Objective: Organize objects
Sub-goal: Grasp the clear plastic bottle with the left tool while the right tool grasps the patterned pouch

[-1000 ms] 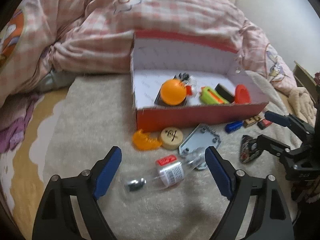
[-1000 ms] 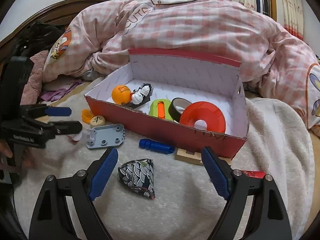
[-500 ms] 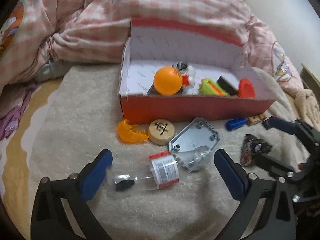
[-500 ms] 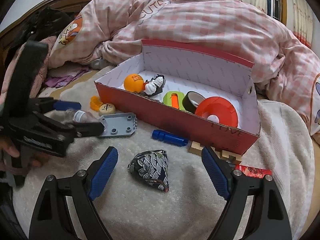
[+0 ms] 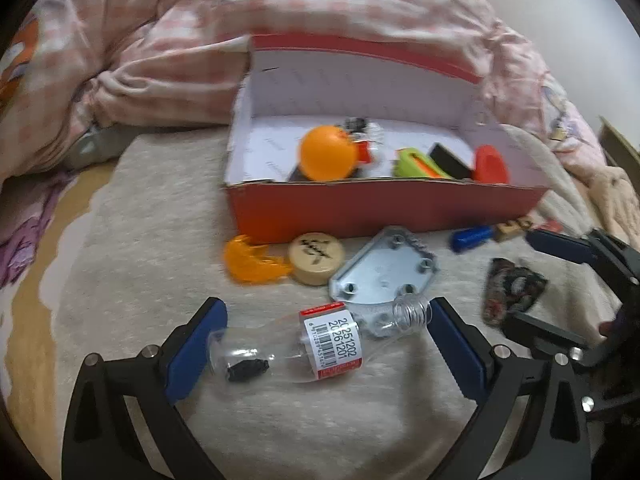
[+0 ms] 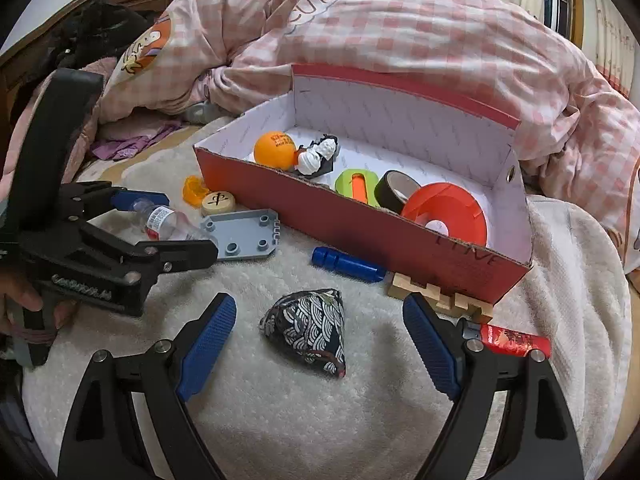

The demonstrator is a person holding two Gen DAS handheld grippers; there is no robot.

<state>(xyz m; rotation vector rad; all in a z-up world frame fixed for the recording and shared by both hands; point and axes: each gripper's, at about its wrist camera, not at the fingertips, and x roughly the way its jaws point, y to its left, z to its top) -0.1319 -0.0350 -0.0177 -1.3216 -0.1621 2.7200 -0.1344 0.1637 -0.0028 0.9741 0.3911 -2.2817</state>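
Left gripper [image 5: 324, 344]: jaws spread wide, pads clear of contact; a small clear plastic bottle with a white barcode label [image 5: 316, 344] lies on its side between them on the cream fleece blanket [image 5: 160, 264].
Right gripper [image 6: 316, 344]: jaws apart, nothing clamped; a dark wave-patterned fabric pouch [image 6: 310, 330] sits between the pads, untouched.
Bottle handling: judged light, thin-walled and smooth; capless, with a dark scrap inside. It will roll and may dent. Best hold is across the labelled waist, not the tapered neck, whose threaded mouth rests against the grey studded plastic plate [image 5: 384, 270].
Pouch handling: judged soft and slack; pinch the bulk near its middle.
Near surroundings: an orange translucent piece [image 5: 250, 260] and a round wooden game disc [image 5: 316, 256] just beyond the bottle; a blue cylinder [image 6: 346, 266] and a notched wooden block [image 6: 438, 296] by the box front.
Destination: red cardboard box with white lining [image 6: 360, 232], already holding an orange ball [image 6: 275, 150] and an orange tape spool [image 6: 444, 214].
Backdrop: pink checked duvet [image 6: 400, 32].
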